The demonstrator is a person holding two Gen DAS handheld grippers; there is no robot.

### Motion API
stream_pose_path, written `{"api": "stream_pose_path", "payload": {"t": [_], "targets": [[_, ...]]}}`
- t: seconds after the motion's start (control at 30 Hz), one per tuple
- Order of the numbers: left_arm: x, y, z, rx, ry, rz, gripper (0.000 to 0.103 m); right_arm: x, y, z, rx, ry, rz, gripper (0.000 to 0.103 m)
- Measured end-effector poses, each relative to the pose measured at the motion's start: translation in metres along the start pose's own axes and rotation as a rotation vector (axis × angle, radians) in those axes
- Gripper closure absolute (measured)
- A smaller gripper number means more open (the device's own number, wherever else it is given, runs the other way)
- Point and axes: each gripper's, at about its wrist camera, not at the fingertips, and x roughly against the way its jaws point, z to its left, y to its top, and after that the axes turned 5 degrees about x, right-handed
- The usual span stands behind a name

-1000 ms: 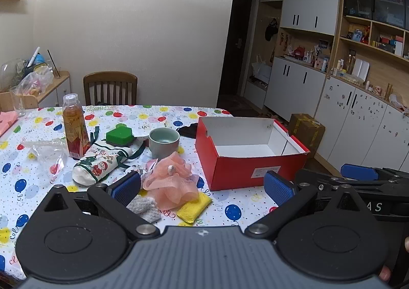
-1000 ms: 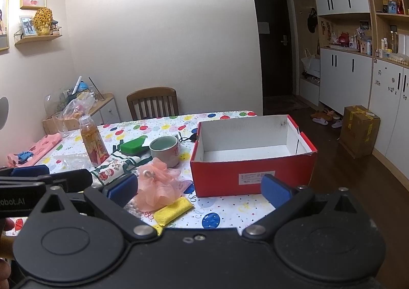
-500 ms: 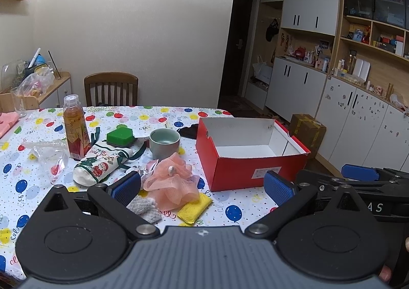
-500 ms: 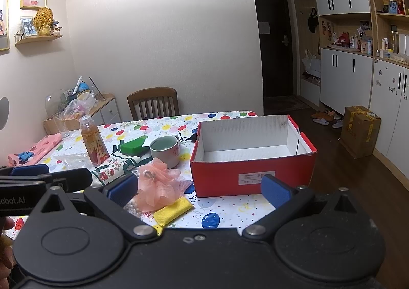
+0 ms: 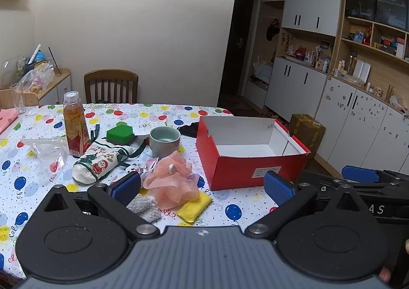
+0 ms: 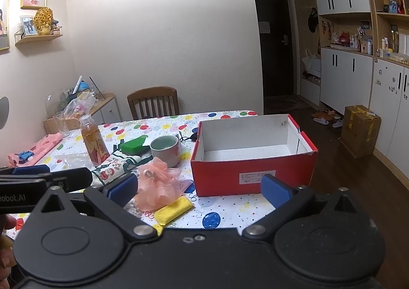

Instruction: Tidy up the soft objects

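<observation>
We hold both tools above the near edge of the worktop (image 5: 158, 112), which wears a balloon-print cloth. Our left tool (image 5: 202, 188) has its blue pads spread wide and grips nothing; our right tool (image 6: 198, 190) is likewise spread and empty.

The soft things lie in a cluster on the worktop, left of the red box (image 5: 245, 163). The peach mesh bath pouf (image 5: 171, 180) sits nearest the box, and a yellow cloth (image 5: 194, 206) pokes out from under its near side, touching it. A grey fuzzy cloth (image 5: 144, 207) lies just beside the pouf, close to the left tool's left pad. Behind them a Christmas-print pouch (image 5: 99, 162) lies on its side, with a green sponge (image 5: 120, 133) beyond it.

The red box stands open and its white inside holds nothing. A pale green cup (image 5: 165, 140) stands between the sponge and the box, and a bottle of amber drink (image 5: 74, 125) stands upright left of the pouch.
</observation>
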Motion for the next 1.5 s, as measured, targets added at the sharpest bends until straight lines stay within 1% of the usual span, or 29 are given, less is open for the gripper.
{"api": "stream_pose_path", "payload": {"t": [0.23, 0.4, 0.5, 0.73, 0.87, 0.97, 1.13, 1.3, 1.5], "targets": [[-0.002, 0.003, 0.005, 0.004, 0.005, -0.002, 0.0, -0.002, -0.001, 0.001, 0.0, 0.002, -0.002, 0.0], [-0.007, 0.006, 0.016, 0.014, 0.025, -0.005, 0.0, -0.013, -0.001, 0.006, -0.003, 0.012, 0.003, 0.0], [-0.012, 0.009, 0.027, 0.016, 0.057, -0.007, 0.0, -0.021, 0.0, 0.011, 0.001, 0.027, 0.013, 0.0], [-0.028, 0.009, 0.066, 0.011, 0.115, -0.013, 0.0, -0.042, 0.0, 0.024, 0.02, 0.069, 0.048, 0.0], [-0.043, 0.002, 0.089, 0.012, 0.145, 0.023, 0.0, -0.059, -0.001, 0.031, 0.025, 0.081, 0.082, 0.0], [-0.057, -0.004, 0.104, 0.037, 0.155, 0.068, 0.0, -0.074, -0.001, 0.036, 0.029, 0.092, 0.114, 0.0], [-0.082, -0.014, 0.117, 0.022, 0.146, 0.122, 0.0, -0.103, -0.005, 0.049, 0.057, 0.115, 0.168, 0.0], [-0.108, -0.022, 0.134, 0.001, 0.157, 0.182, 0.0, -0.133, -0.005, 0.061, 0.085, 0.096, 0.209, 0.0], [-0.137, -0.028, 0.151, -0.018, 0.128, 0.25, 0.0, -0.176, 0.003, 0.079, 0.137, 0.102, 0.238, 0.001]]}}
